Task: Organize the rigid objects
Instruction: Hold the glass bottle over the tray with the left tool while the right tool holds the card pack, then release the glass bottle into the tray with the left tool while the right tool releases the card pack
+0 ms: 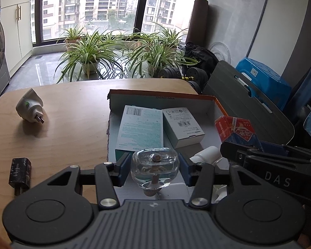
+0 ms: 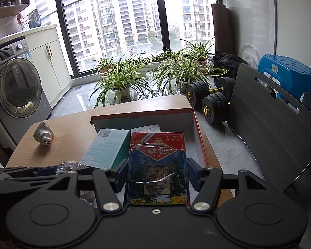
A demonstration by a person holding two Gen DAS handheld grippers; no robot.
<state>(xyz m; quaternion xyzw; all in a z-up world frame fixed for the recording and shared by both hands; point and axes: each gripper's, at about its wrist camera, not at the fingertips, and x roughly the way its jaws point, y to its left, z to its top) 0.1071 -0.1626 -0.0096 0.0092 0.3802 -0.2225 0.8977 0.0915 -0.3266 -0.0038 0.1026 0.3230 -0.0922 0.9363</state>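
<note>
My left gripper [image 1: 154, 167] has its jaws apart around a clear glass bottle [image 1: 154, 166], with small gaps on both sides, over the near end of an orange-edged cardboard box [image 1: 197, 97]. My right gripper [image 2: 157, 173] is shut on a pack of playing cards [image 2: 157, 166] with a tiger picture, held above the same box [image 2: 193, 122]; the pack also shows in the left wrist view [image 1: 236, 131]. In the box lie a teal carton [image 1: 140, 128], a white carton [image 1: 182, 125] and a white bottle [image 1: 207, 154].
On the wooden table [image 1: 72, 108] left of the box lie a white plug adapter [image 1: 30, 109] and a black charger [image 1: 20, 171]. A grey board [image 2: 269, 124], dumbbells [image 2: 209, 99], a blue stool [image 2: 290, 68] and potted plants [image 2: 122, 78] stand beyond.
</note>
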